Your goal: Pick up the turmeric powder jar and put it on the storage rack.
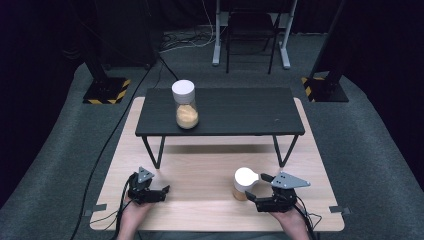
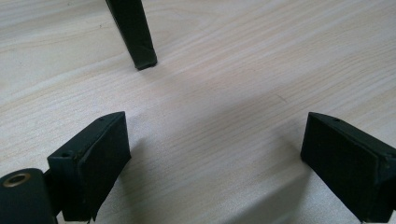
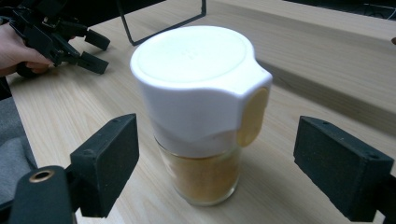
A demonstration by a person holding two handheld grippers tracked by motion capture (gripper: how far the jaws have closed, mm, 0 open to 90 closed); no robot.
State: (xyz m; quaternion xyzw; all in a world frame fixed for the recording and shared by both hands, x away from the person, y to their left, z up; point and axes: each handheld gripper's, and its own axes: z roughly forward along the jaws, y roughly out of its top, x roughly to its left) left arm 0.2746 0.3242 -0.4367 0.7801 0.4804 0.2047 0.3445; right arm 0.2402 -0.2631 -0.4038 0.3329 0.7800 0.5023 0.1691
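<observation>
Right gripper (image 1: 254,186) spread wide around the near jar (image 1: 244,183), not touching. Left gripper (image 1: 161,190) released, empty, above the table (image 1: 200,175).

Probably a lab: dark curtains, hazard-taped stand bases (image 1: 106,91), floor cables (image 1: 187,41).

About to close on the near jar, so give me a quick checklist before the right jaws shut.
1. Right gripper open: ok.
2. Near jar between its jaws, untouched either side: ok.
3. Jar upright on the board, lid on: ok.
4. Left gripper open, holding nothing, apart from the jar: ok.
5. Space on the black stand beside the second jar: ok.
6. Lid locked tight: cannot tell.
</observation>
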